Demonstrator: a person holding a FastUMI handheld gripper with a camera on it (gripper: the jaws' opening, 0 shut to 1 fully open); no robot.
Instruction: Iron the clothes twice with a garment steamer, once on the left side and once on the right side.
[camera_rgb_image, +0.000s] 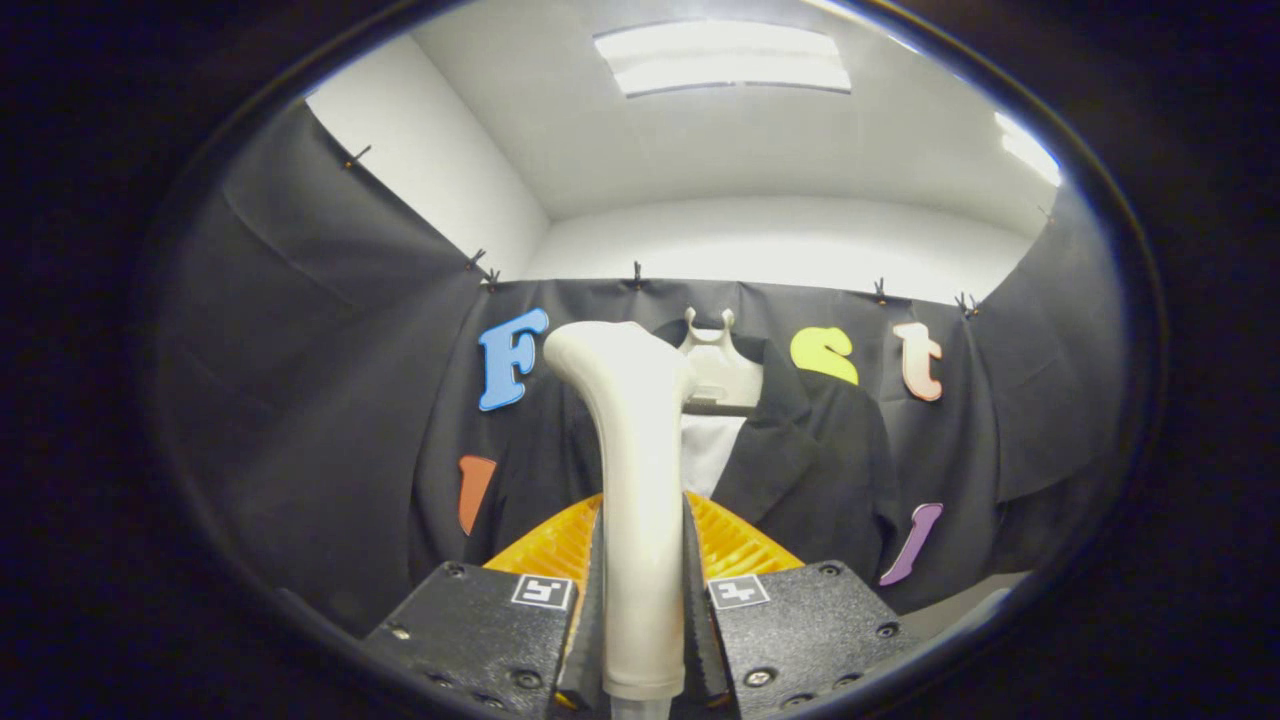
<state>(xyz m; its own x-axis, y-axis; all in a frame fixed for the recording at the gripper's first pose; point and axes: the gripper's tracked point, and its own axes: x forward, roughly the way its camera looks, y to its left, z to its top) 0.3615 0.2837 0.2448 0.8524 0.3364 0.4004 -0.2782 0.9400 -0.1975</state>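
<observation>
1. I see my claw (643, 600) pinching the garment steamer (635, 470); both fingers (590, 600) press on its handle, one from each side.
2. The steamer stands upright between the fingers. Its long axis runs from the claw straight up, almost vertical.
3. At the top the steamer bends a little, and its head (600, 350) leans toward the left and away from me, toward the booth wall. I cannot see the steam face itself, so I cannot tell its exact direction.
4. Beyond the steamer hangs the dark jacket (820, 450) on a pale hanger (712, 350), against the black cloth of the back wall. A white shirt (708, 450) shows in the opening of the jacket, just to the right of the steamer body.
5. The steamer covers the left part of the jacket from my view; the right lapel and right shoulder are clearly visible.
6. I cannot tell if the steamer head touches the jacket or stays apart from it.
7. About room for moving: black cloth walls close the booth on the left, on the right and behind the jacket. Above the cloth the white wall and the ceiling with a lamp (722, 58) are open.
8. To the right of the steamer, in front of the jacket, the space looks free. A pale surface (965, 605) shows low on the right, below the jacket hem.
</observation>
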